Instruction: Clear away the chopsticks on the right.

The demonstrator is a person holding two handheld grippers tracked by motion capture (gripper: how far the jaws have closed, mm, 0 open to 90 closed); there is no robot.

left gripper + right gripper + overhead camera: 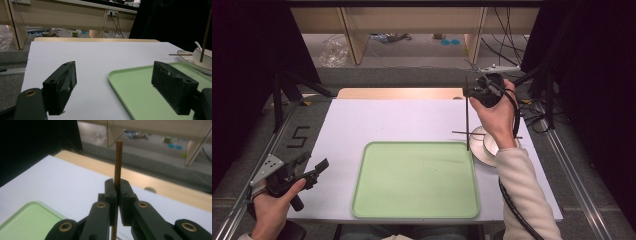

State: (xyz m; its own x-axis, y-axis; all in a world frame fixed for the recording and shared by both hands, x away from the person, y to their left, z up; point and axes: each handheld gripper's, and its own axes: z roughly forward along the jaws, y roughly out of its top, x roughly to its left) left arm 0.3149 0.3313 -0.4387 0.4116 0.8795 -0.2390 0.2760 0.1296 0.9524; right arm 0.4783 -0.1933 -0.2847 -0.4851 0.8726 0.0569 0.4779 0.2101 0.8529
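Observation:
My right gripper (469, 93) is raised over the table's right side, shut on a thin brown chopstick (467, 125) that hangs upright with its lower tip near a white plate (482, 156). In the right gripper view both jaws of the right gripper (117, 186) pinch the chopstick (118, 160). A second chopstick (472, 133) lies flat across the plate. The left gripper (312, 169) rests open at the front left corner, beside a light green tray (414, 180). In its own view the left gripper (115, 72) stands wide with nothing between its jaws, and the tray (140, 92) lies ahead.
A white bowl (205, 57) with a spoon handle (198, 45) sits on the plate (187, 59). The white tabletop (377, 120) lies bare behind the tray. Black stands flank the table, and cables (532, 107) run at the right.

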